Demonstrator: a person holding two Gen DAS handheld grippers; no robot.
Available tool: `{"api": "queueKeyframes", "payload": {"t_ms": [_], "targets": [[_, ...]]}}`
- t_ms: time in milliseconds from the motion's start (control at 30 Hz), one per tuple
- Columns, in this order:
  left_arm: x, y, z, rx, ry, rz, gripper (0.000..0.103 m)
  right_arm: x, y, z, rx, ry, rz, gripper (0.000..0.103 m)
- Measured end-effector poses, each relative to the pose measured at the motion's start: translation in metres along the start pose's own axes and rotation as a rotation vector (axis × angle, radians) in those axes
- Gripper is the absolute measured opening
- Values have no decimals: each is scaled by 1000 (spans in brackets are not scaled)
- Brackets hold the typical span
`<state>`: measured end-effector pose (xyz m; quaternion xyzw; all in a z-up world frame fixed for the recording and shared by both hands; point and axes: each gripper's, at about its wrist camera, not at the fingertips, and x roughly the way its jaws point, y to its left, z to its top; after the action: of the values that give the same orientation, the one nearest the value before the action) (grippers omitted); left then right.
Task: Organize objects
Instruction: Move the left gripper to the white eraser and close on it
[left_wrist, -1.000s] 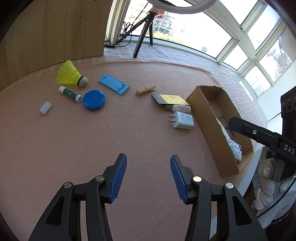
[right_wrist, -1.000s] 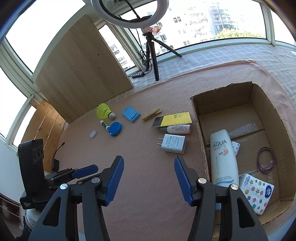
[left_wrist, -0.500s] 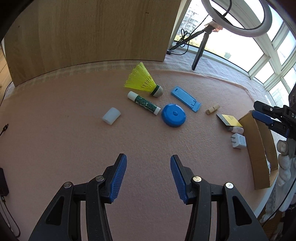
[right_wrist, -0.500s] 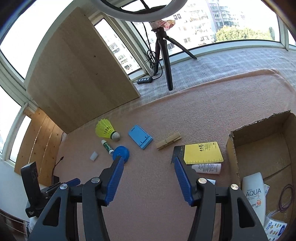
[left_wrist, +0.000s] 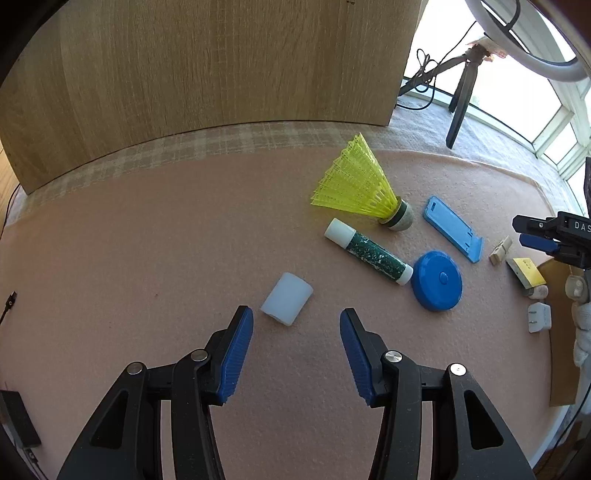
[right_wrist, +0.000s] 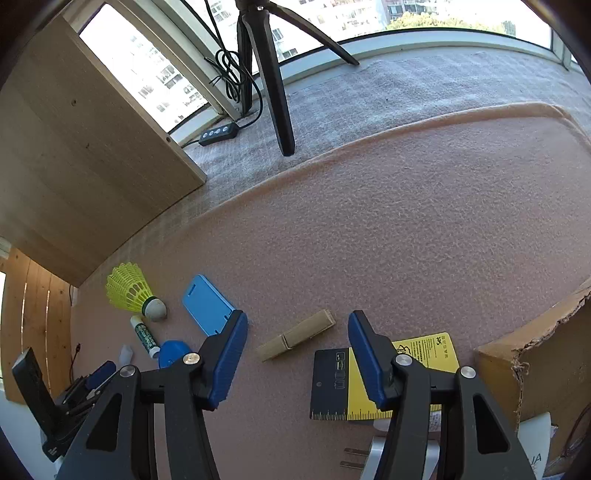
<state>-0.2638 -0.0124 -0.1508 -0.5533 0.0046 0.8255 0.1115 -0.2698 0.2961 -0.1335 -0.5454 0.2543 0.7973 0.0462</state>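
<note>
pink felt mat (left_wrist: 147, 258): white cap (left_wrist: 286, 304) just ahead of gaping left gripper (left_wrist: 296, 356); r gripper (right_wrist: 297, 360) closing, empty, over clothespin (right_wrist: 295, 340).

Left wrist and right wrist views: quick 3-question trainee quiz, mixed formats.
1. True or false: the left tongs grip the white cap.
2. What lies just ahead of the right tongs? A) wooden clothespin B) shuttlecock C) blue disc
3. Fill in: the green glue stick lies between the shuttlecock and the blue ____.

Key: 1 false, they are open, nothing between them; 2 A; 3 disc.
</note>
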Motion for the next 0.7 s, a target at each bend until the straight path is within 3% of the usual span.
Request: {"api": "queueKeyframes", "payload": {"t_ms": [133, 267, 333, 367, 467, 700], "targets": [[11, 5, 9, 3, 6, 4, 53, 20, -1, 4, 11, 54, -36, 41], [18, 9, 14, 3, 2, -5, 52, 26, 16, 3, -68, 44, -91, 35], [19, 7, 15, 20, -4, 13, 46, 31, 26, 0, -102, 71, -72, 16], [19, 7, 15, 26, -6, 20, 40, 33, 31, -3, -118, 86, -56, 12], [19, 3, 13, 45, -11, 18, 26, 36, 53, -17, -225, 75, -91, 11], [9, -2, -5, 47, -36, -6, 18, 36, 80, -54, -334, 95, -45, 7]]}}
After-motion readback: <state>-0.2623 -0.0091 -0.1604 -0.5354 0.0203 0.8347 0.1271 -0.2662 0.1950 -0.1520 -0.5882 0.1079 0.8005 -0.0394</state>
